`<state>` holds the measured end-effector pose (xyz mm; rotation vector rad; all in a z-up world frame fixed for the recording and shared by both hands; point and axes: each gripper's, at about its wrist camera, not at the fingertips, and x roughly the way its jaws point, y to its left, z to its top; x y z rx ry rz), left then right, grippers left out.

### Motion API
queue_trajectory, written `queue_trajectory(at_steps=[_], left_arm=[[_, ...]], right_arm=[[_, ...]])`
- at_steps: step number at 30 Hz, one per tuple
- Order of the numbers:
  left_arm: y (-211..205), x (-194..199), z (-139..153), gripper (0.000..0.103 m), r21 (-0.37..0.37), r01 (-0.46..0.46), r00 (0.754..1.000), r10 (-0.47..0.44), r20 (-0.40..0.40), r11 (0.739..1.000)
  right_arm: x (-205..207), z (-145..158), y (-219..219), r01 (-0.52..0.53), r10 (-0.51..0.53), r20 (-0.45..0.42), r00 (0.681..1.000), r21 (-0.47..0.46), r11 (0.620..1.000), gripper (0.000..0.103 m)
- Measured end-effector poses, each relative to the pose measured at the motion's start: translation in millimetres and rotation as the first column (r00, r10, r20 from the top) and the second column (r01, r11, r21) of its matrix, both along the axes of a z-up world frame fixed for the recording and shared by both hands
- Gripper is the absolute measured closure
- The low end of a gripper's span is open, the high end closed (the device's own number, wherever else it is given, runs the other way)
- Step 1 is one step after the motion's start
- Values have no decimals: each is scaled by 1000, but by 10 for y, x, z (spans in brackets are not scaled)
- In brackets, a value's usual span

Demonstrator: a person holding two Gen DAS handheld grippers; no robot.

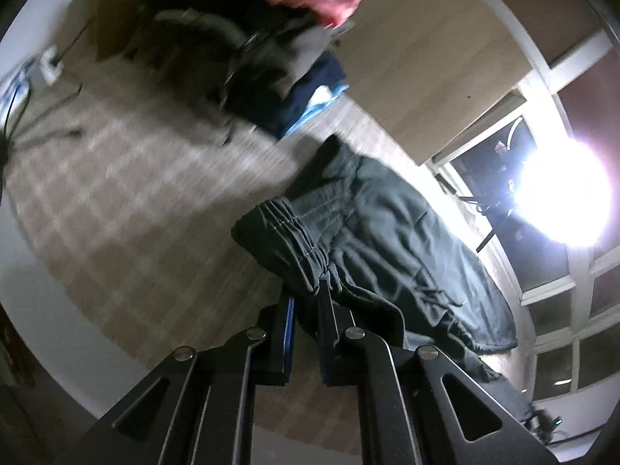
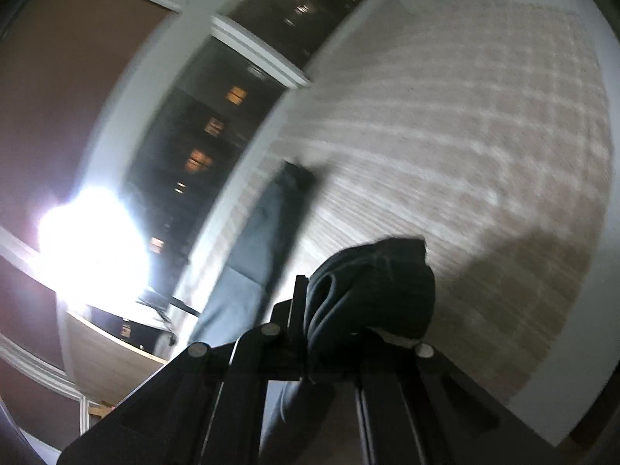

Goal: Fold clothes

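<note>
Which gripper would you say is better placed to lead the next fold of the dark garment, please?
Probably left: the left gripper pinches the dark garment at its gathered waistband, cloth trailing ahead; the right gripper holds only a bunched wad.

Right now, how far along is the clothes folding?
Early, by the look of it. Nothing shows as a finished fold. In hand: the left gripper pinches the gathered waistband of the dark grey-green shorts, and the right gripper clamps another bunch of dark cloth. Left: the jumbled heap of pink, black, grey and navy clothes on the checked bedspread.
</note>
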<state>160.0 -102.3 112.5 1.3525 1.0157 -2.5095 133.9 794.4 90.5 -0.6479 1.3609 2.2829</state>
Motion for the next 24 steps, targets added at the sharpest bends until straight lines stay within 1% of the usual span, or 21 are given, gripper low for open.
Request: queue_trajectory(at_steps=[4,6,9,12,14,16,18,21,24], left_arm=[[9,-311,169,95,-36,10,1000,-11,-19,999],[8,-489,221,95,-52,12,1000,-13,-20,999],[25,-885,192,95,-75,4,1000,-5,-4,997],[42,-1281,164,95,-99,-2,1000,4,12,995],[53,-1545,145,95,-115,-7,1000,9,22,993],[64,-1828,76,95,-135,-13,999,19,41,991],[82,-2138,-72,95,-153,-23,997,35,73,988],[120,-2595,-326,95,-179,-32,991,54,124,983],[154,-2913,-535,95,-199,-37,984,70,163,979]], right_arm=[[-383,321,8,-19,20,-22,1000,40,999,100],[-631,452,27,-28,28,-2,1000,61,998,100],[-1097,582,100,-39,36,37,999,85,996,100],[-1592,596,194,-42,34,84,996,101,994,100],[-1965,541,277,-49,34,130,991,113,992,100],[-2368,421,359,-59,35,190,981,124,991,100],[-2744,240,418,-73,38,253,967,128,989,100],[-3303,-63,499,-96,45,348,936,131,987,100],[-3736,-314,527,-119,48,418,907,144,983,101]])
